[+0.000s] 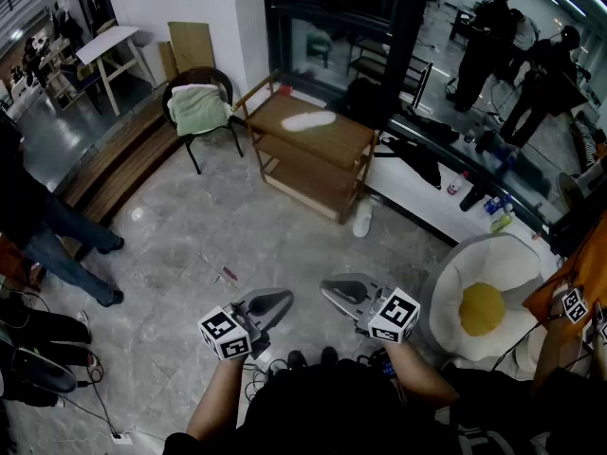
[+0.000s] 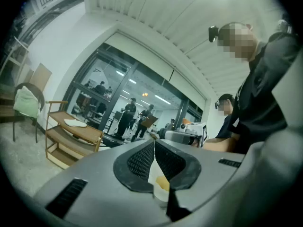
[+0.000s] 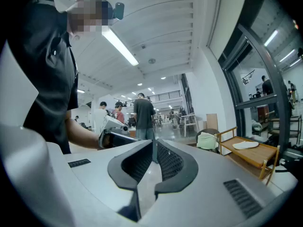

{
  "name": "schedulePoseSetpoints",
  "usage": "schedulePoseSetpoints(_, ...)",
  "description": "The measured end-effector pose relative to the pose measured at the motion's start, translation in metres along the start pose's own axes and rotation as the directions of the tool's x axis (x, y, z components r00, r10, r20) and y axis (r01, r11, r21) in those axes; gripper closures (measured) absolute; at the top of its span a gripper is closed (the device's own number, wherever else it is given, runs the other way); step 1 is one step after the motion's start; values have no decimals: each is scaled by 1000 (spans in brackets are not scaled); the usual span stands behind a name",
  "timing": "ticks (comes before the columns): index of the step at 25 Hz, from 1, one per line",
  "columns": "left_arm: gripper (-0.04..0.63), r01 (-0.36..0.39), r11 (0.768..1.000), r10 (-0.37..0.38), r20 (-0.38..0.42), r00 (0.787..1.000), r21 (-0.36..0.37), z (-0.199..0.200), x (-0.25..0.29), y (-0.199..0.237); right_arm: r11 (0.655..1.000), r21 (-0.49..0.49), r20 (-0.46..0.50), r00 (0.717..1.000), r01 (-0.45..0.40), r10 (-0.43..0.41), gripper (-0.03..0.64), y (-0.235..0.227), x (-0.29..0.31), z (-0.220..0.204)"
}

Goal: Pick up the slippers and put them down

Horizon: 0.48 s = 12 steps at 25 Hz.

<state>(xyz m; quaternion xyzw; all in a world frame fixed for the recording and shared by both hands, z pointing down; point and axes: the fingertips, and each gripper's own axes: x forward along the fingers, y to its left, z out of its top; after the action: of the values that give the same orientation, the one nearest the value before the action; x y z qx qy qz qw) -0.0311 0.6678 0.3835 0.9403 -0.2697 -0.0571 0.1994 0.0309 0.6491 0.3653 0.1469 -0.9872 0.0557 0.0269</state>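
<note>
Slipper (image 1: 308, 119) untouched, left gripper (image 1: 286, 297), right gripper (image 1: 326, 286) level

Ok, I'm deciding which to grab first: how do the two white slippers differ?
The shelf slipper lies flat on the top shelf of the wooden rack; the floor slipper sits on the tiles beside that rack's front leg. The shelf slipper shows its full length; the floor slipper looks shorter, maybe tipped up. Both are white.

The grey left gripper (image 1: 281, 300) and right gripper (image 1: 332, 290) have black ribbed pads (image 2: 142, 161) and white, black-marked cubes (image 1: 226, 335); the person wears a black short-sleeved top (image 1: 360, 408)
</note>
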Motion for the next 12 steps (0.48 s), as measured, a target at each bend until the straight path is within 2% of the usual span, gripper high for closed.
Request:
schedulePoseSetpoints(4,581,-13,1000,13,26,1000,4,11,9,-4,1000,8,-14,1000,25,-25,575,-11,-19,-2)
schedulePoseSetpoints(12,581,-4,1000,4,1,1000,2,7,35,-7,997,54,-26,998,54,-53,575,-24,-45,-15)
